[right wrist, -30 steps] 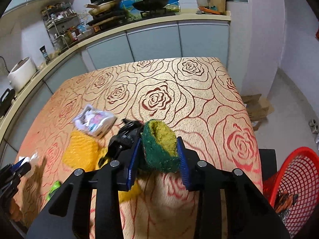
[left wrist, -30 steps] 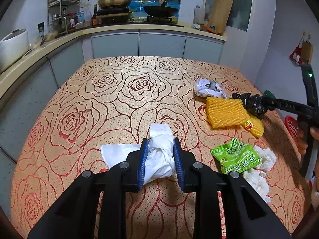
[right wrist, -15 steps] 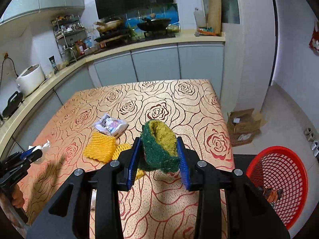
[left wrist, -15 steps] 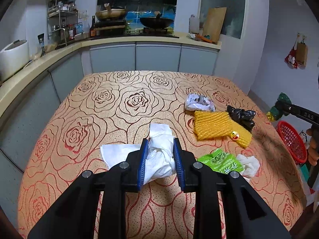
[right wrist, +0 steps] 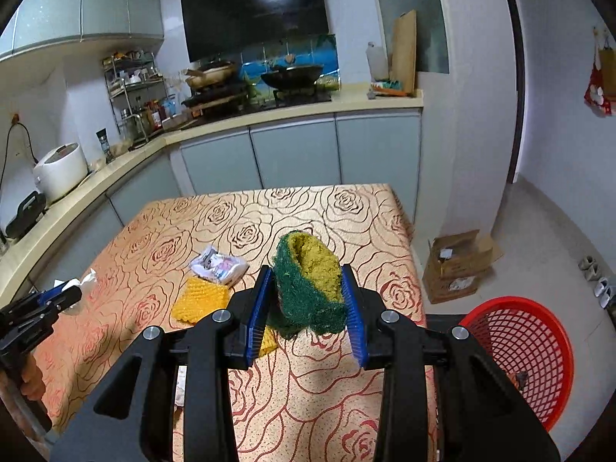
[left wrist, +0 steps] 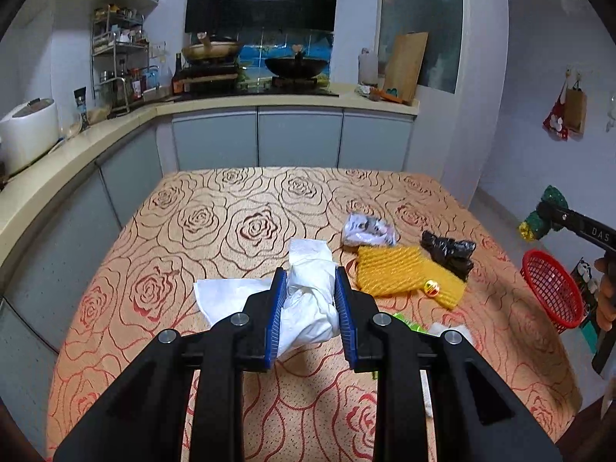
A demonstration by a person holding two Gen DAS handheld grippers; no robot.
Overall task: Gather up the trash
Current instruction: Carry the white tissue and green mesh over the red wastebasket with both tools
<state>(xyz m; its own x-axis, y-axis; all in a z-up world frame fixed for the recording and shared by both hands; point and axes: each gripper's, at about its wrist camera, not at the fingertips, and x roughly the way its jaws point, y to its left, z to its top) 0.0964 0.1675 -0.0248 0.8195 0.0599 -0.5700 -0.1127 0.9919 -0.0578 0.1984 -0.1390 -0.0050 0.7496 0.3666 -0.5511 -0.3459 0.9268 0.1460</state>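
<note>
My left gripper is shut on a crumpled white tissue, held above the rose-patterned table. My right gripper is shut on a folded green and yellow scouring sponge, lifted over the table's right part. The left wrist view shows that sponge out past the table's right edge, above a red mesh basket. On the table lie a yellow foam net, a black plastic scrap, a white printed wrapper and a green packet, mostly hidden behind my finger.
The red basket stands on the floor right of the table, with a little trash inside. A cardboard box sits on the floor beyond it. Counters with a rice cooker and a stove run along the left and far sides.
Both grippers have risen with their loads, so the table looks farther below. The right gripper with the sponge moved rightward off the trash pile, and the red basket came further into view.
</note>
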